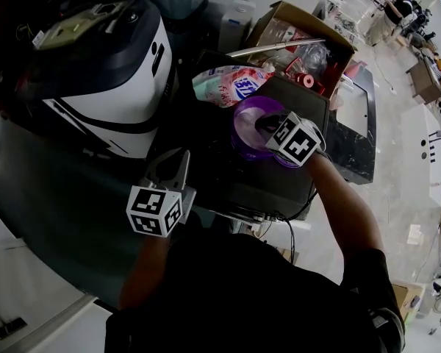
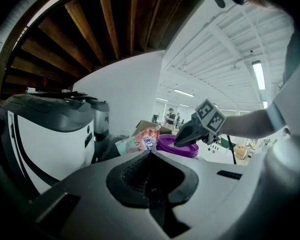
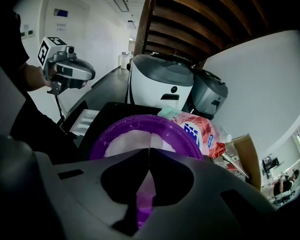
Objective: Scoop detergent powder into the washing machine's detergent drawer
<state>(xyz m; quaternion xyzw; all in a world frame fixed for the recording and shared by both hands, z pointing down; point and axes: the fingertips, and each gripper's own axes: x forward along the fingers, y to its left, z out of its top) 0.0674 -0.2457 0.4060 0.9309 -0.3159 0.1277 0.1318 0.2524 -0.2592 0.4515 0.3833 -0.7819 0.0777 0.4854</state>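
A white, dark-lidded appliance (image 1: pixel 110 87) fills the upper left of the head view. Beside it is a dark flat top (image 1: pixel 279 179) that carries the other things. An open cardboard box (image 1: pixel 279 20) stands at the far edge, and a pink-and-white detergent bag (image 1: pixel 231 83) lies in front of it, touching the purple tub (image 1: pixel 242 120).

The tub sits open near the middle of the dark top, and white detergent powder (image 3: pixel 125 144) covers its floor. The right tongs (image 3: pixel 149 151) hang directly over it, with their tips dipped inside the rim. Their jaws are pressed together at the tips, and a thin purple strip (image 3: pixel 142 204), apparently a scoop's handle, is pinched between them lower down. No view shows the scoop's bowl.

The left tongs (image 2: pixel 150 156) are well apart from the tub, nearer the person and just beside the white appliance. Their jaws are closed on each other with nothing between them.
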